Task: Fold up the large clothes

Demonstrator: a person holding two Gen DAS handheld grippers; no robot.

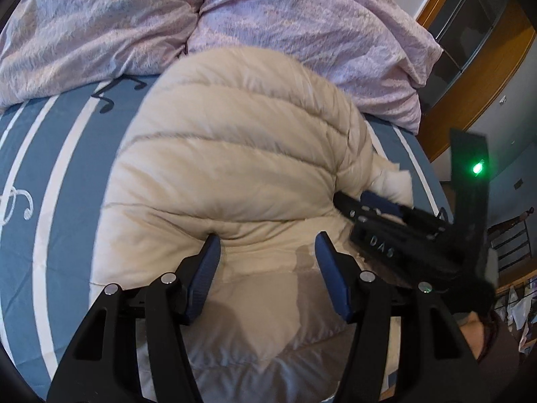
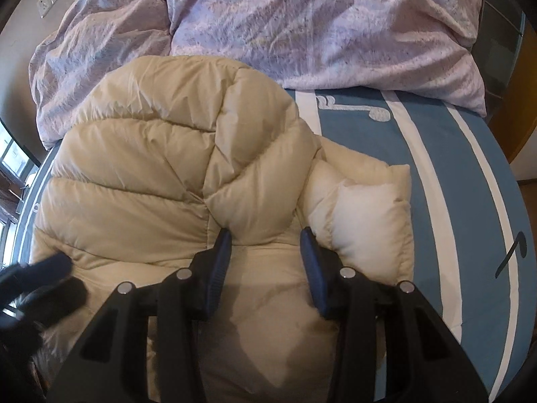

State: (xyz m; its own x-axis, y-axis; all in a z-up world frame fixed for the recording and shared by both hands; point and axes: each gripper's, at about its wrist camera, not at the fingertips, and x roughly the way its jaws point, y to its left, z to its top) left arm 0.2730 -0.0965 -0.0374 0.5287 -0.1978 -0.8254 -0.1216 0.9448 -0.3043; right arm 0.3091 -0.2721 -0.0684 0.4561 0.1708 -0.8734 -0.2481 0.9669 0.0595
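A cream quilted puffer jacket [image 1: 235,141] [image 2: 151,168] lies spread on the bed, one side folded in over its middle. Its pale sleeve end [image 2: 369,215] [image 1: 396,181] sticks out to the right. My left gripper [image 1: 267,238] points down at the near edge of the jacket, with a thick bulge of the padding filling the gap between its blue pads. My right gripper [image 2: 265,231] pinches a puffy fold beside the sleeve; creases run to its left pad. In the left wrist view the right gripper [image 1: 369,205] is blurred. The left gripper [image 2: 40,285] shows dark and blurred at the right wrist view's lower left.
The bed has a blue sheet with white stripes [image 1: 60,168] [image 2: 436,168]. A crumpled lilac duvet [image 1: 100,27] [image 2: 302,23] is heaped behind the jacket. A wooden cabinet [image 1: 470,33] and a chair [image 1: 510,238] stand off the bed's right side. A person's brown sleeve [image 1: 496,352] is at the lower right.
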